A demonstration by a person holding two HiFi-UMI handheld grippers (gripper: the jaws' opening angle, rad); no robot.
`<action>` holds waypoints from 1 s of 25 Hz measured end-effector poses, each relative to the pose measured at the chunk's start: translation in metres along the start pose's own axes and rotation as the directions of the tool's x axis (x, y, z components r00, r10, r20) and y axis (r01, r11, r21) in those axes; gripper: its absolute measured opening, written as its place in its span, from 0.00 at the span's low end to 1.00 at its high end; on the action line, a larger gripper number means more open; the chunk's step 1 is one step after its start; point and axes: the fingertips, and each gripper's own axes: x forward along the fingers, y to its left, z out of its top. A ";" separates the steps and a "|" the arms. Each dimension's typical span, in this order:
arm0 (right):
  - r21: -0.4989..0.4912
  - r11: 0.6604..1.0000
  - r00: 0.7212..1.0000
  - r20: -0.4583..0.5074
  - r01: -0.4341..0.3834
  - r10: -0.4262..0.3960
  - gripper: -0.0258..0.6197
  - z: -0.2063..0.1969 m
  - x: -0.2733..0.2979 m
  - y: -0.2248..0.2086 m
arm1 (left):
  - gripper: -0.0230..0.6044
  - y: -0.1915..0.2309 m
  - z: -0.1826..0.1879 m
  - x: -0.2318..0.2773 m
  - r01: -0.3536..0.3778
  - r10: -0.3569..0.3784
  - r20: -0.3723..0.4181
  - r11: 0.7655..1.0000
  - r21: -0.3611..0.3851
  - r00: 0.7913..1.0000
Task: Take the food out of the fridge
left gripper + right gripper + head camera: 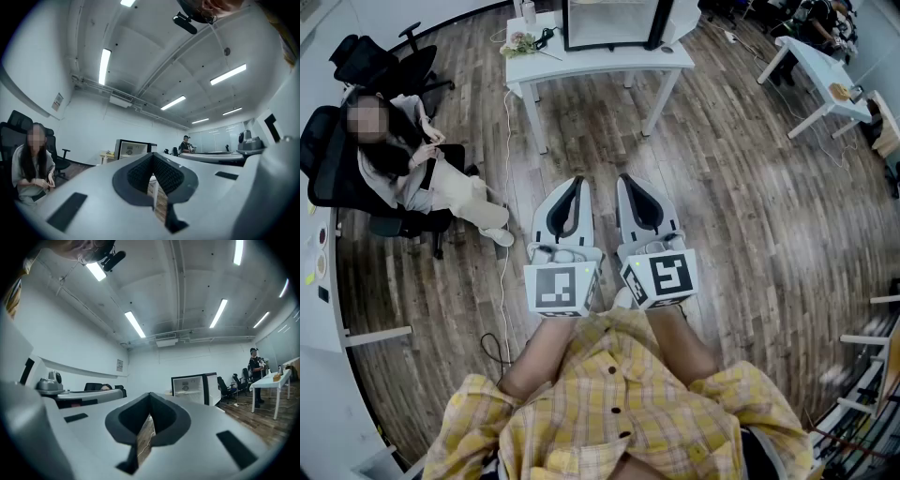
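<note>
1. Food is not in our grip: the left gripper [575,187] and right gripper [628,186] hover side by side, each with jaws pressed together, empty.
2. A cable [504,187] trails along the wooden floor [722,187] ahead; we could trip.
3. Farthest, the fridge [609,23] stands open on a white table [600,66], contents unclear; approaching with jaws unopened, we might knock food over.

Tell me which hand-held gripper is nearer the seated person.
Left. The left hand-held gripper is the one toward the seated person; the right hand-held gripper is beyond it, farther off.
</note>
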 end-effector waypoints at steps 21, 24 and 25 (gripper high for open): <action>0.038 0.996 0.997 0.018 -0.080 0.079 0.05 0.001 -0.035 -0.084 | 0.05 -0.090 -0.020 0.036 -0.075 0.075 -0.030 0.997 0.019 0.997; 0.047 0.996 0.997 0.016 -0.079 0.079 0.05 -0.002 -0.029 -0.093 | 0.05 -0.090 -0.025 0.049 -0.074 0.075 -0.036 0.997 0.015 0.997; 0.049 0.996 0.997 0.013 -0.077 0.076 0.05 -0.005 -0.026 -0.096 | 0.05 -0.089 -0.028 0.054 -0.073 0.073 -0.039 0.997 0.014 0.997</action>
